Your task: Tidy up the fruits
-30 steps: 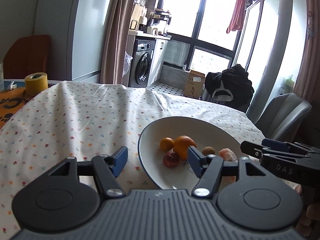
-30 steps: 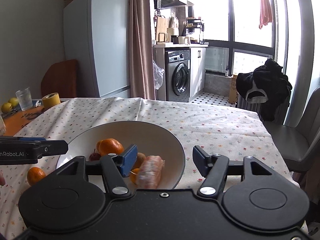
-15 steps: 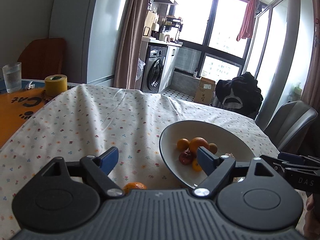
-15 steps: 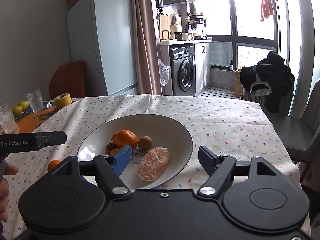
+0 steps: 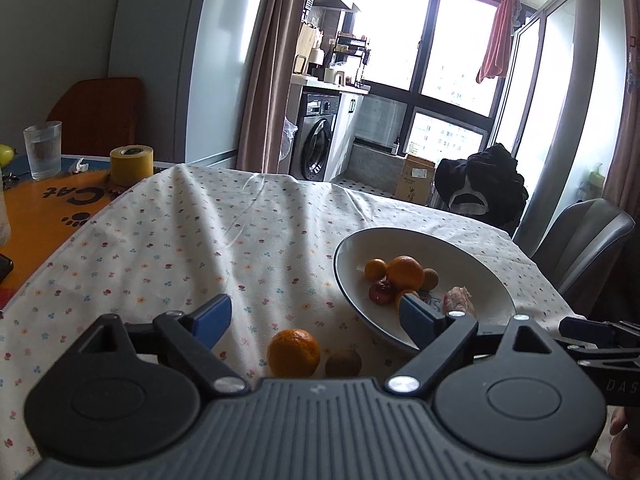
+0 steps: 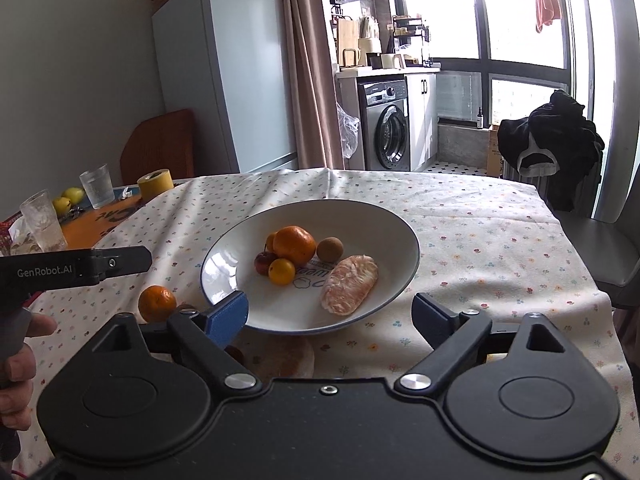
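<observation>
A white bowl [image 6: 404,228] on the flowered tablecloth holds a large orange [image 6: 294,244], a kiwi [image 6: 330,249], a small yellow-orange fruit [image 6: 281,271], a small red fruit [image 6: 265,263] and a peeled citrus [image 6: 350,284]. Left of the bowl, a loose orange [image 5: 294,353] and a kiwi [image 5: 343,362] lie on the cloth just under my left gripper [image 5: 316,320], which is open and empty. My right gripper [image 6: 330,316] is open over the bowl's near rim and holds nothing. The bowl [image 5: 400,236] lies right of the left fingers.
A brownish round item [image 6: 284,356] lies on the cloth before the bowl. At far left, an orange mat [image 5: 48,208] carries a yellow tape roll [image 5: 132,164], glasses [image 5: 42,156] and yellow fruits [image 6: 68,198]. A grey chair [image 5: 588,240] stands at the table's right edge.
Both grippers have drawn back from the bowl and risen. The loose orange and kiwi have come into the left wrist view. Both stay open.
</observation>
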Demonstrator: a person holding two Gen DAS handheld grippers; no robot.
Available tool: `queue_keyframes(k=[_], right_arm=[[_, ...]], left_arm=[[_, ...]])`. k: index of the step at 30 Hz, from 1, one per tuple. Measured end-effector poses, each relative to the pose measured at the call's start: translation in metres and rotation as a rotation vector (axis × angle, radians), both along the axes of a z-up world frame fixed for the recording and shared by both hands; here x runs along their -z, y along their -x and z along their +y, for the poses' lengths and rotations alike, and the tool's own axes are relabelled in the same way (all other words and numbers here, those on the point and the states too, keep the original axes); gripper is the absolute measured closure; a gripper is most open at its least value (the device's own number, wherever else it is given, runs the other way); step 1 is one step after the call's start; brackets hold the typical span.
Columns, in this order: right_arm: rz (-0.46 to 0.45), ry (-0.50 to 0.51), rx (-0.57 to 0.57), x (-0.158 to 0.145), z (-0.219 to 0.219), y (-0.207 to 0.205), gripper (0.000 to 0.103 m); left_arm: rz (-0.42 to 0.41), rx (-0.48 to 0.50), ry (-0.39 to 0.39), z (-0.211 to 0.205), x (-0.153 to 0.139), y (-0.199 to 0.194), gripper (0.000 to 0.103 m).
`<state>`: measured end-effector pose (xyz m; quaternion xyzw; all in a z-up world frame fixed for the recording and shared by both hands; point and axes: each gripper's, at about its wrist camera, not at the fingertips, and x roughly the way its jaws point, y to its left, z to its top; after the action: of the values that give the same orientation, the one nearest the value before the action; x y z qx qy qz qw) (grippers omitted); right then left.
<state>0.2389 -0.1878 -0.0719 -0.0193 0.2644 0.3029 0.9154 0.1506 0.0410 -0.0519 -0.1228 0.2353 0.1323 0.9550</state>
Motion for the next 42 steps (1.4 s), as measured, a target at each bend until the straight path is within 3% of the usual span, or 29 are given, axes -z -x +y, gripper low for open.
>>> queue_keyframes(k=[12,16,22,42], right_arm=[[0.039,0.011,-0.025,0.012,0.002,0.018,0.008],[0.044,-0.001,-0.025,0.015,0.000,0.022,0.000],[0.039,0.003,-0.037,0.017,0.000,0.028,0.000],[0.089,0.031,-0.102,0.026,0.010,0.035,0.000]], left_arm=[[0.026,0.013,0.020,0.003,0.010,0.020,0.013],[0.039,0.016,0.018,0.001,0.013,0.023,0.013],[0.048,0.038,0.023,-0.003,0.015,0.027,0.000],[0.067,0.060,0.043,-0.003,0.017,0.035,0.002]])
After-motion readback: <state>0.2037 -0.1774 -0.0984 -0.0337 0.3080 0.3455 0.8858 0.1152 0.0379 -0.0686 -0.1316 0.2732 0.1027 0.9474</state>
